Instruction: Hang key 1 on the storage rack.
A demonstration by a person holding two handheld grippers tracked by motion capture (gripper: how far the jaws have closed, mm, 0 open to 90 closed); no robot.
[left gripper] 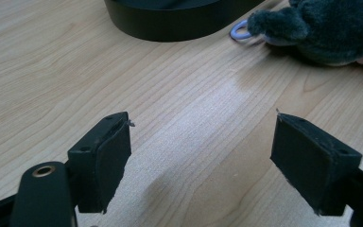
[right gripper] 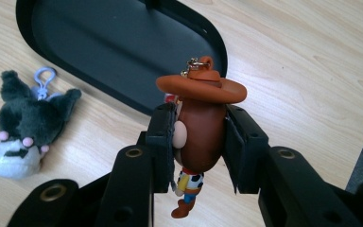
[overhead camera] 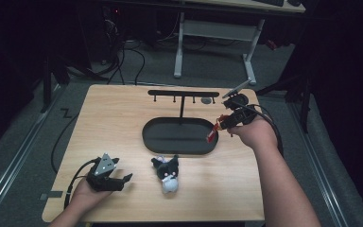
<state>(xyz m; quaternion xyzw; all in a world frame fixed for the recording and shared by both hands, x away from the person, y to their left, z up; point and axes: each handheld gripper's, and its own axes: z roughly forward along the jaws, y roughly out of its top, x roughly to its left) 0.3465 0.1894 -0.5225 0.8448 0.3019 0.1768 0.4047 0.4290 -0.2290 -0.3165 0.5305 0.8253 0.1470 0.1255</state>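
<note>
We find 1 small cowboy-figure keychain with a brown hat (right gripper: 199,125) clamped in the right gripper (overhead camera: 220,124) above the black oval tray's (overhead camera: 147,137) right end, unhung. The left gripper (left gripper: 201,161) rests wide open, with the grey plush keychain (overhead camera: 166,173) untouched on the table.

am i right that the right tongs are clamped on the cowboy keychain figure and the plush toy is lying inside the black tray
Not quite. The right tongs are clamped on the cowboy keychain figure, but the plush toy lies on the wooden table, just outside the black tray. The high view shows it.
</note>
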